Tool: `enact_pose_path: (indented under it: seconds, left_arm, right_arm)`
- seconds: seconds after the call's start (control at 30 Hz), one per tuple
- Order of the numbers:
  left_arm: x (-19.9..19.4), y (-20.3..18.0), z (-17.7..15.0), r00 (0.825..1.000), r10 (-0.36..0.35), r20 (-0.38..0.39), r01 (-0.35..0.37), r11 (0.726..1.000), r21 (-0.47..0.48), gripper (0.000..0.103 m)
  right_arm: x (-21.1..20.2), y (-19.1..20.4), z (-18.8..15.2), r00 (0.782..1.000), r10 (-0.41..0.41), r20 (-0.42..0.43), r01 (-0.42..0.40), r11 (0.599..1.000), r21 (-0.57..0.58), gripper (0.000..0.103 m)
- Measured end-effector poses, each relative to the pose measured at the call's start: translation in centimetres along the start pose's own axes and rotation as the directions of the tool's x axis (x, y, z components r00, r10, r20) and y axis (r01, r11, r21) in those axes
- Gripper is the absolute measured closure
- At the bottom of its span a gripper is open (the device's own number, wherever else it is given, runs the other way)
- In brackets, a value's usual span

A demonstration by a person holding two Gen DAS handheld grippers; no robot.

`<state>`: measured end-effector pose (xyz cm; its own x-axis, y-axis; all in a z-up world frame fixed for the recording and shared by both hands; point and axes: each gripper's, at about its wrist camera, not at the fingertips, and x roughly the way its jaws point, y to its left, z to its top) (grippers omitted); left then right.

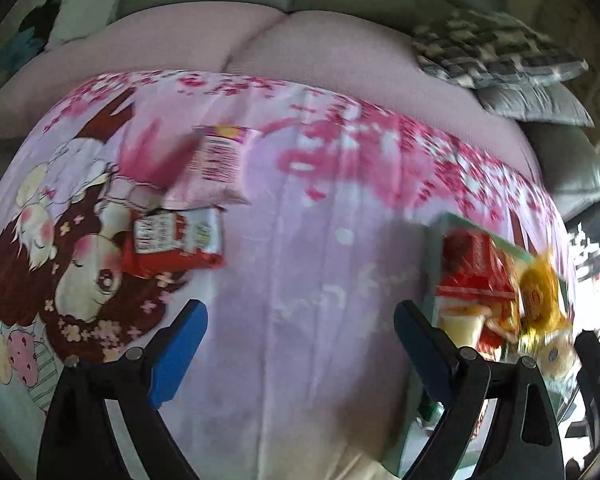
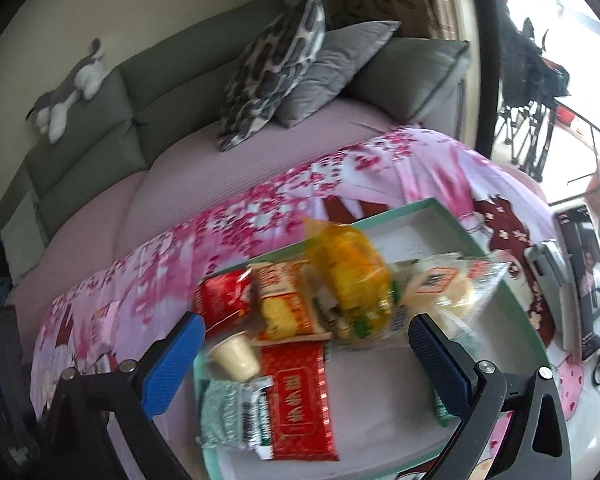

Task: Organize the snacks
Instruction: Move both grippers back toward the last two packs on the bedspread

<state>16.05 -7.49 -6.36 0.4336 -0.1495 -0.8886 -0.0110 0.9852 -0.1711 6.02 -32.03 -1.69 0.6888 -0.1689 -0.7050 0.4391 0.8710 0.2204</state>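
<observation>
Both tongs gape, gripping nothing: left tongs [image 1: 300, 332] over the pink blanket [image 1: 300, 208], right tongs [image 2: 306, 344] above the green tray [image 2: 516, 300]. Most snacks [image 2: 300, 320] lie heaped in that tray; a pink packet [image 1: 216, 168] and red packet [image 1: 176, 240] lie touching on the blanket, well apart from it.

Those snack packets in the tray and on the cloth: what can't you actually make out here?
- Pink packet and red packet, left wrist view: print smeared by blur.
- Tray, left wrist view: near end hidden behind the left claw.
- Yellow bag, right wrist view: label blurred.
</observation>
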Motion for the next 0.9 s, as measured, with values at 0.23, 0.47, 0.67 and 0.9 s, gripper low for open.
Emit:
enact_pose_path:
  seconds: [0.23, 0.47, 0.67, 0.9]
  left_arm:
    - [-0.3, 5.8, 1.4, 0.998, 0.061, 0.017, -0.058, 0.985, -0.162, 0.009]
    - [-0.6, 11.9, 2.1, 0.994, 0.111, 0.02, -0.099, 0.944, -0.315, 0.009]
    - [-1.1, 16.6, 2.1, 0.991, 0.133, 0.022, -0.112, 0.9, -0.422, 0.009]
    - [-1.1, 19.5, 1.8, 0.986, 0.166, 0.006, -0.143, 0.87, -0.471, 0.009]
  right_arm:
    - [0.2, 2.8, -0.9, 0.999, 0.036, -0.016, -0.037, 0.997, -0.065, 0.0]
    - [0.9, 6.6, -2.2, 0.997, 0.074, -0.012, -0.075, 0.985, -0.153, 0.0]
    - [2.2, 9.2, -3.4, 0.993, 0.112, -0.047, -0.119, 0.972, -0.203, 0.0]
    - [3.7, 11.1, -4.4, 0.991, 0.113, -0.071, -0.127, 0.961, -0.247, 0.0]
